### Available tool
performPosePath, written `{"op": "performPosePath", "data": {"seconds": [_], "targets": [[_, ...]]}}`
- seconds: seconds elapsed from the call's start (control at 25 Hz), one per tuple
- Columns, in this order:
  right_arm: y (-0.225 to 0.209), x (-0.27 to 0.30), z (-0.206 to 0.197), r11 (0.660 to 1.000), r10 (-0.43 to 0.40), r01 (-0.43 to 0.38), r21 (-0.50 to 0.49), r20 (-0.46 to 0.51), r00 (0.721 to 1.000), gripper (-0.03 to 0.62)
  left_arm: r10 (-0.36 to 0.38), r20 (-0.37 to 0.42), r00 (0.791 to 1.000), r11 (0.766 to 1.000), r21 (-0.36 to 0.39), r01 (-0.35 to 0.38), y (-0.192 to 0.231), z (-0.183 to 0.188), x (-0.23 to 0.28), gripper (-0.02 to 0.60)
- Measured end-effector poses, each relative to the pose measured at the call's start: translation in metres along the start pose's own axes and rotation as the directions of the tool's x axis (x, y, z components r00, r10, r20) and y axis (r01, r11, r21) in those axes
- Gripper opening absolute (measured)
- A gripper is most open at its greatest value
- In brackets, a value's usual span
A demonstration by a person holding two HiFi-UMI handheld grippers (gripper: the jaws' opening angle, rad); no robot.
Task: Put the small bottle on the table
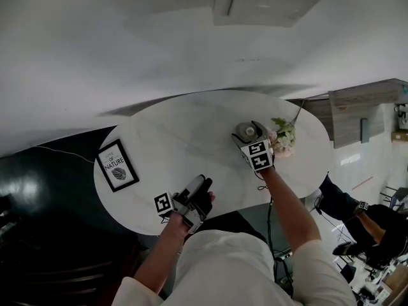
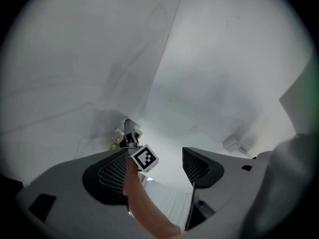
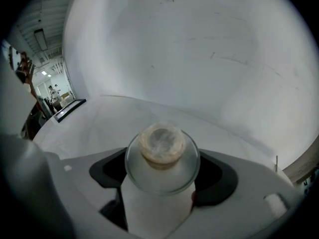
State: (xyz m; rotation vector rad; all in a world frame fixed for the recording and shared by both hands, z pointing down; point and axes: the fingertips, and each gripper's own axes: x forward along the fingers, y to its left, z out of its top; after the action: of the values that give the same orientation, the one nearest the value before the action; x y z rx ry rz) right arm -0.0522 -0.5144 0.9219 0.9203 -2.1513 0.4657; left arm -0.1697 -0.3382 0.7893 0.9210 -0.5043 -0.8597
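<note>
The small bottle (image 1: 246, 131) stands upright on the round white table (image 1: 191, 126), beside a bunch of flowers. It is clear glass with a pale stopper and a white body (image 3: 160, 153). My right gripper (image 1: 250, 138) reaches down around it, and the bottle sits between the two dark pads (image 3: 219, 178). The jaws stand wide, and I see no pad pressing on the glass. My left gripper (image 1: 201, 185) hovers at the table's near edge. In the left gripper view it (image 2: 157, 169) is open with nothing between its fingers. Behind it show my right forearm and the marker cube (image 2: 145, 157).
Pale flowers (image 1: 284, 136) lie just right of the bottle. A black-framed print (image 1: 116, 166) lies at the table's left edge. A person sits off the table at the lower right (image 1: 363, 218). A wooden cabinet (image 1: 363, 107) stands behind the table's right side.
</note>
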Motion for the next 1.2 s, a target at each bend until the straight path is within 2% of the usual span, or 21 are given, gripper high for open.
{"op": "performPosePath", "data": {"seconds": [0.2,0.48,0.68,0.84,0.92,1.08,1.2], "targets": [[0.003,-0.018,0.013,1.0,-0.013,0.013,0.02,0.022,1.0,0.4,-0.009,-0.033,0.999,1.0,0.006,0.009,-0.004,-0.006,-0.001,0.336],[0.017,-0.072,0.025,0.999,-0.014,0.012,0.033,0.059,0.998,0.399,-0.01,-0.088,0.996,0.999,0.04,0.014,-0.013,-0.034,-0.001,0.336],[0.032,-0.127,0.034,0.999,0.047,-0.048,0.005,0.077,0.996,0.379,0.017,-0.131,0.991,0.998,0.061,-0.009,-0.006,-0.064,0.005,0.336],[0.042,-0.176,0.038,0.992,0.119,-0.124,0.038,0.116,0.986,0.363,0.07,-0.168,0.983,0.988,0.147,-0.045,-0.001,-0.088,0.012,0.336],[0.045,-0.196,0.038,0.981,0.169,-0.179,0.068,0.14,0.976,0.345,0.064,-0.162,0.985,0.986,0.165,-0.037,-0.002,-0.098,0.017,0.334],[0.048,-0.231,0.032,0.971,0.213,-0.227,0.068,0.176,0.961,0.293,0.041,-0.16,0.986,0.978,0.208,-0.007,-0.012,-0.126,0.027,0.322],[0.053,-0.262,0.027,0.955,0.27,-0.289,0.068,0.208,0.94,0.27,0.032,-0.178,0.983,0.96,0.28,0.02,-0.024,-0.156,0.034,0.274]]}}
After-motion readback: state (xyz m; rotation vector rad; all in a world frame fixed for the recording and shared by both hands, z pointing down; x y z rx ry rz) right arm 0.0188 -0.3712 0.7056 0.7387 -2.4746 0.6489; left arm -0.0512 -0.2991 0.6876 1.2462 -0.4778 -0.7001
